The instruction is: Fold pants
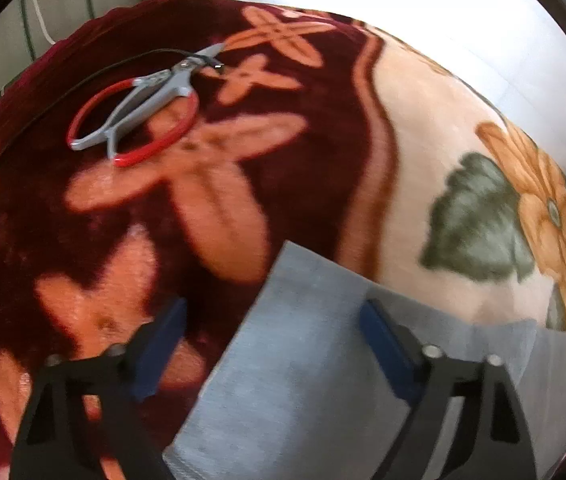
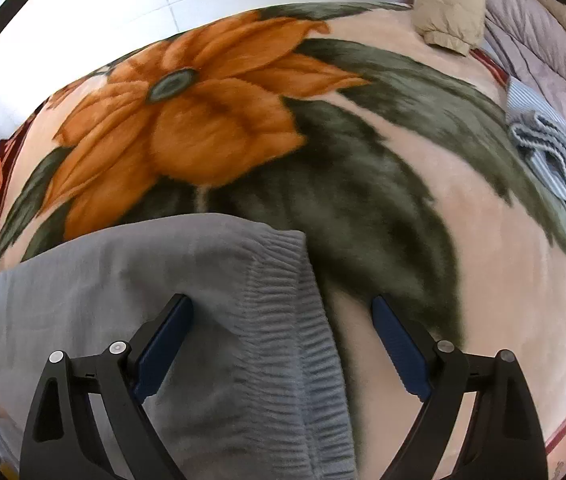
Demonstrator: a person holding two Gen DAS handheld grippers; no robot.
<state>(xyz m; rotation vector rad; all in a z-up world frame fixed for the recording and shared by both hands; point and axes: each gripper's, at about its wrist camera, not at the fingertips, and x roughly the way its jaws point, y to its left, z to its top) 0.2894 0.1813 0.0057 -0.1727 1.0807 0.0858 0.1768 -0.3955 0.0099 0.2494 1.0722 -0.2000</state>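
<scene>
Grey pants (image 1: 303,380) lie flat on a flowered blanket (image 1: 423,160), with a straight end toward the dark red part. My left gripper (image 1: 271,306) hangs open just above that end, its left finger over the blanket and its right finger over the cloth. In the right wrist view the pants (image 2: 123,272) show their ribbed waistband (image 2: 307,340). My right gripper (image 2: 281,300) stands open astride the waistband, left finger over the grey cloth, right finger over the blanket (image 2: 483,280). No pad presses on the cloth.
Red-handled shears (image 1: 143,104) and a thin black cable (image 1: 83,80) lie on the dark red area at the far left. A beige padded jacket (image 2: 451,4), a mauve quilt (image 2: 543,40) and a crumpled blue striped cloth (image 2: 555,152) sit at the far right.
</scene>
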